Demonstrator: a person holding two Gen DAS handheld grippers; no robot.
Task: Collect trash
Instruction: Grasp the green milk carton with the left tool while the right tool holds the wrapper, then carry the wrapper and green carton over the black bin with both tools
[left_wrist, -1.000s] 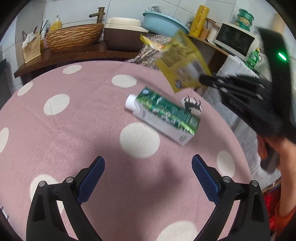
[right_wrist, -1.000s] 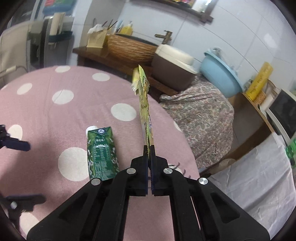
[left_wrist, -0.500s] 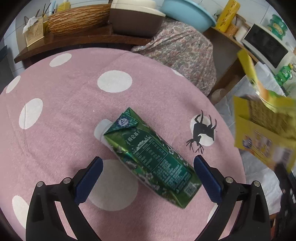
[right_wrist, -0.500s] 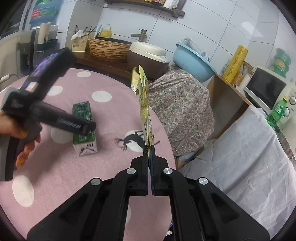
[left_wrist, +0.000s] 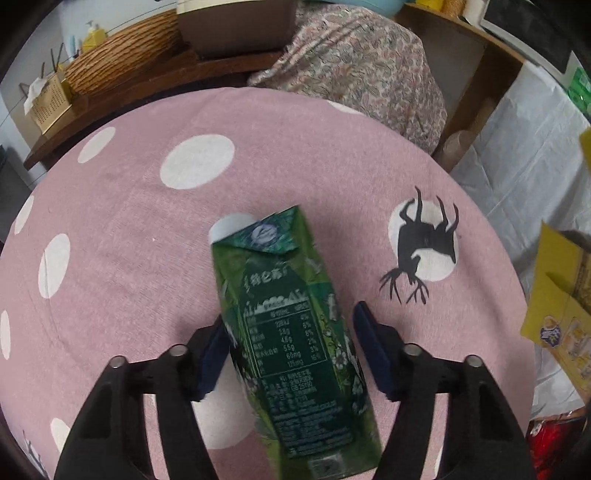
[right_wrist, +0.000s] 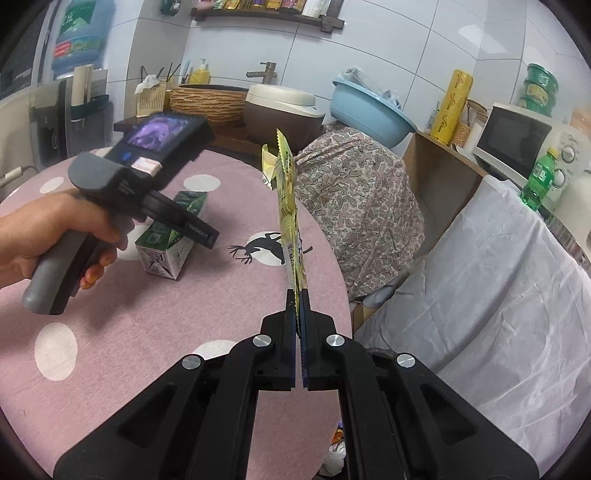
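Landmark: the round table under a pink tablecloth (left_wrist: 122, 236) with white dots and one deer silhouette print (left_wrist: 423, 247).
Green carton (left_wrist: 291, 332): lies on its side on the tablecloth, just left of the deer print in the left wrist view, its folded top pointing away from the camera and a nutrition panel facing up.
Left gripper (left_wrist: 288, 350): tilted steeply down over the carton, with the carton between its blue pads (left_wrist: 371, 350). The jaws are closing. The left pad looks to be at the carton's side; a sliver of cloth shows between the right pad and the carton.
Left hand (right_wrist: 55, 236): seen from the right wrist camera, wrapped around the grey handle of that gripper, above the table's left part.
Right gripper (right_wrist: 298, 295): pressed together on the lower edge of a yellow wrapper (right_wrist: 288, 206).
Yellow wrapper: stands edge-on above the table's right rim, near the deer print, with its torn top upward. It also shows at the right border of the left wrist view.
Blue basin (right_wrist: 369, 110): beyond the table, on a paisley-covered mound, with crumpled pale material inside.
Woven basket (right_wrist: 207, 101): on the wooden counter behind the table; its contents cannot be made out.
Small holder (right_wrist: 149, 98): left of the basket, with tissue and sticks poking out.
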